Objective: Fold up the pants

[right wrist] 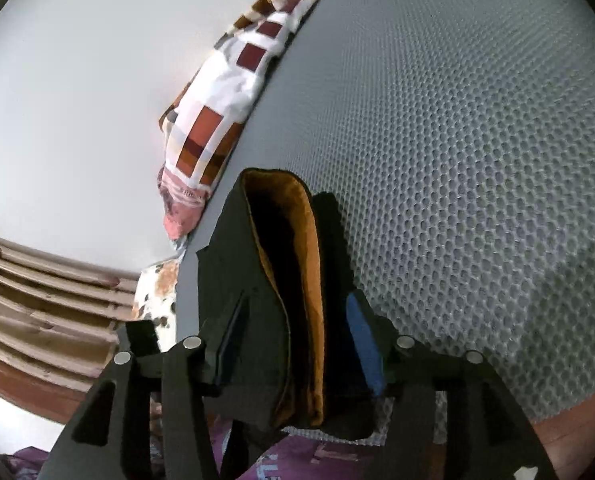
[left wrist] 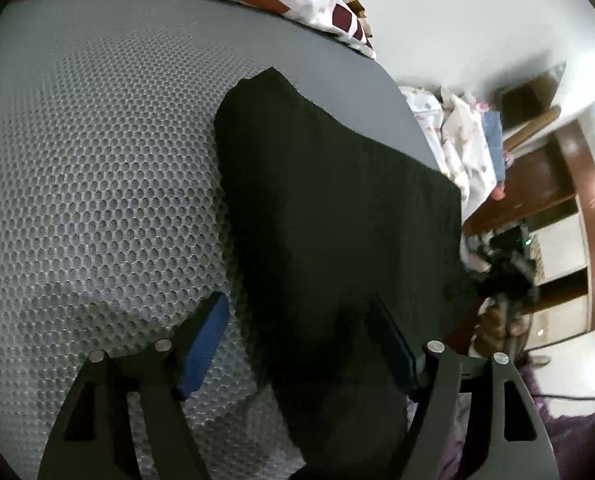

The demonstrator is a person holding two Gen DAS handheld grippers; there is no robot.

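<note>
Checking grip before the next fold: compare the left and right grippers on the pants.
The left gripper stands wide, one finger over the mattress and one over the pants, pads not pressing. The right gripper stands narrower and appears clamped on them. The left gripper faces flat black cloth. The right gripper holds bunched layers showing orange lining. Both angle down at the mattress.

It was a bedroom in a home. A bed covered by a grey honeycomb-textured mat filled most of both views, with a pillow in a white case with red and brown squares lying at its edge against a plain white wall. Beyond the bed stood dark wooden shelving and a heap of printed laundry.
</note>
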